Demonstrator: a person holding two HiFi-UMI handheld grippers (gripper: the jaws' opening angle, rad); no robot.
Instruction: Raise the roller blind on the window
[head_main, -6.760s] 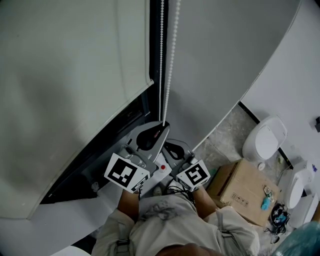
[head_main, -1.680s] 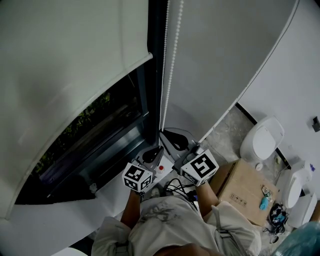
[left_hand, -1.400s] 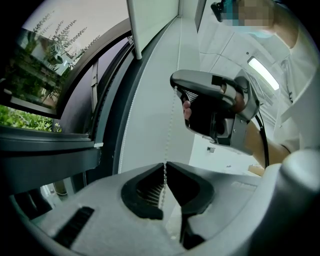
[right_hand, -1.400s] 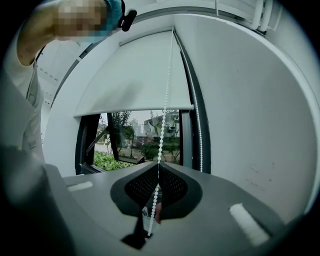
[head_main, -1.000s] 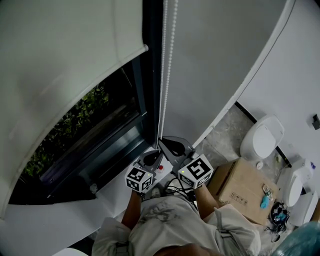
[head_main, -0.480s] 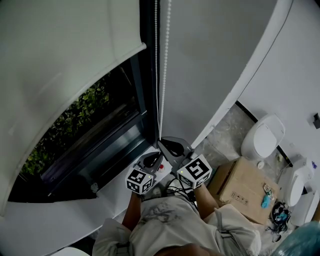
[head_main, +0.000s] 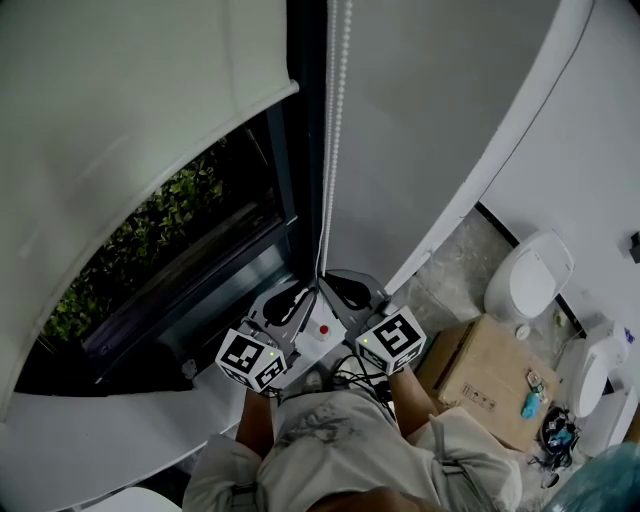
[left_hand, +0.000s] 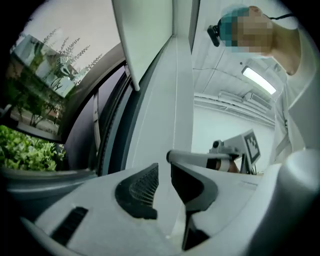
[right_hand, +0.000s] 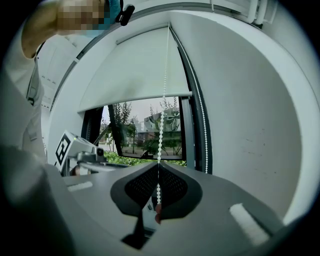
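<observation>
The right tool (right_hand: 157, 175) pinches the chain (right_hand: 161, 130) beside the window (head_main: 170, 230) frame. The left tool (left_hand: 164, 175), just beside it, has just been spreading its jaws, with nothing between them. The blind (head_main: 130, 110) hangs part-way up, baring the lower glass.

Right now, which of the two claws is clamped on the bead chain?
The right claw: its jaws pinch the bead chain. The left claw has just been opening, with nothing between its jaws.
</observation>
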